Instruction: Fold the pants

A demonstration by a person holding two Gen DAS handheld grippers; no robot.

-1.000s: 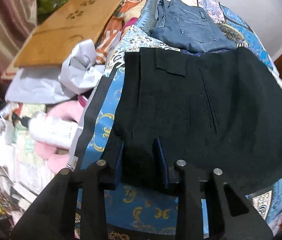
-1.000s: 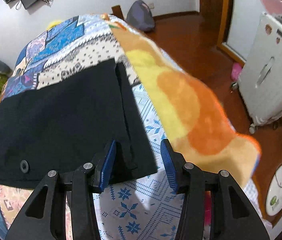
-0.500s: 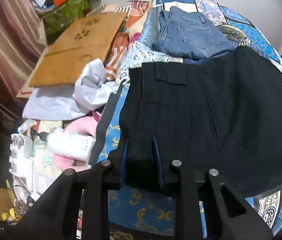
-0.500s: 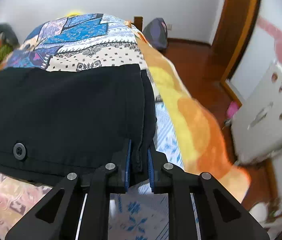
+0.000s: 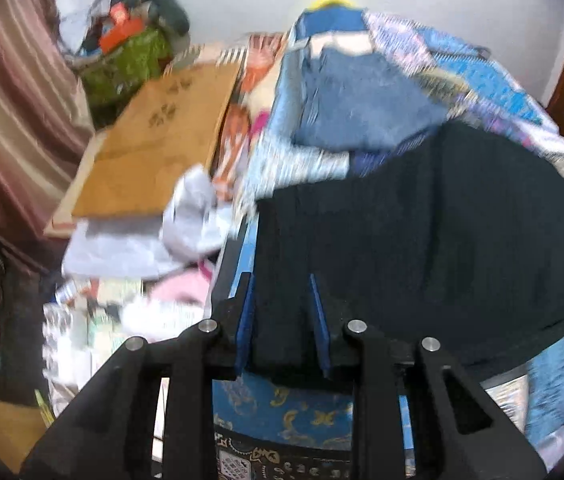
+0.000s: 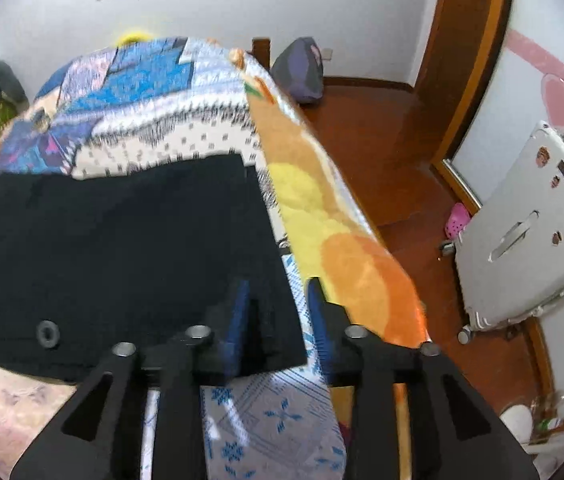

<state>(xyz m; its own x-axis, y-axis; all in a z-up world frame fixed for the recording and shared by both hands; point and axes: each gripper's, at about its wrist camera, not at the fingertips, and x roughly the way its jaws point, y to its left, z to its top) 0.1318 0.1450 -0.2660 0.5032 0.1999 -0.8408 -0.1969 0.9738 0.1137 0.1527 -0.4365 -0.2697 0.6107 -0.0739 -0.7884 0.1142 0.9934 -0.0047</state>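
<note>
Black pants [image 5: 434, 232] lie spread on a patterned bedspread [image 5: 494, 80]. My left gripper [image 5: 279, 316] stands open around the pants' near left corner, cloth between its blue pads. In the right wrist view the same black pants [image 6: 113, 248] show a round button [image 6: 47, 334] near the front edge. My right gripper [image 6: 275, 314] stands open at the pants' near right corner; the corner lies flat between the pads.
Folded blue jeans [image 5: 358, 104] lie beyond the black pants. Left of the bed are a wooden board [image 5: 153, 140], crumpled paper [image 5: 197, 216] and clutter. Right of the bed are an orange blanket [image 6: 346, 248], wooden floor and a white appliance [image 6: 530, 232].
Both grippers were open a second ago, closed on the pants' near corners half a second ago, and now stand open again. Both views have pulled back and tilted up; the frames are blurred.
</note>
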